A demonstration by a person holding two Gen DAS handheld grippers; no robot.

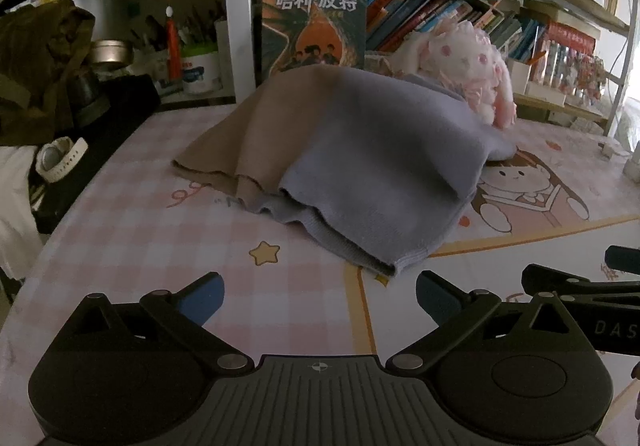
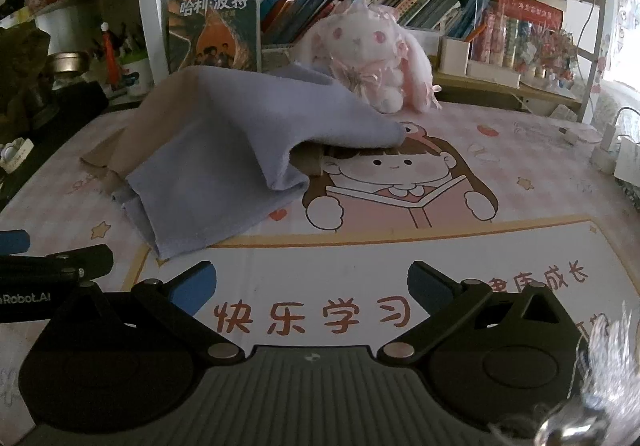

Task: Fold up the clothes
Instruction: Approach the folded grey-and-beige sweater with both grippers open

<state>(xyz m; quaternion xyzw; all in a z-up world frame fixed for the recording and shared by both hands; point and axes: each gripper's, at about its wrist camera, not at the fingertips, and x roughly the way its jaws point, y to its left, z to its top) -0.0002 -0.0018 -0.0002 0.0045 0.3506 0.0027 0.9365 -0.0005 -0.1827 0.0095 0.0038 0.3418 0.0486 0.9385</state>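
Note:
A lavender and beige knit garment (image 1: 360,162) lies bunched and partly folded on the pink checked desk mat (image 1: 140,230); it also shows in the right wrist view (image 2: 224,150), left of centre. My left gripper (image 1: 320,298) is open and empty, just short of the garment's near lavender hem. My right gripper (image 2: 312,290) is open and empty, over the mat's printed panel, to the right of the hem. Each gripper's fingers show at the edge of the other's view.
A pink plush rabbit (image 2: 372,58) sits behind the garment. Bookshelves with books (image 2: 216,22) line the back. A white watch (image 1: 60,160), dark bag and tin sit at the left. Chargers and cables (image 2: 608,150) lie at the right edge.

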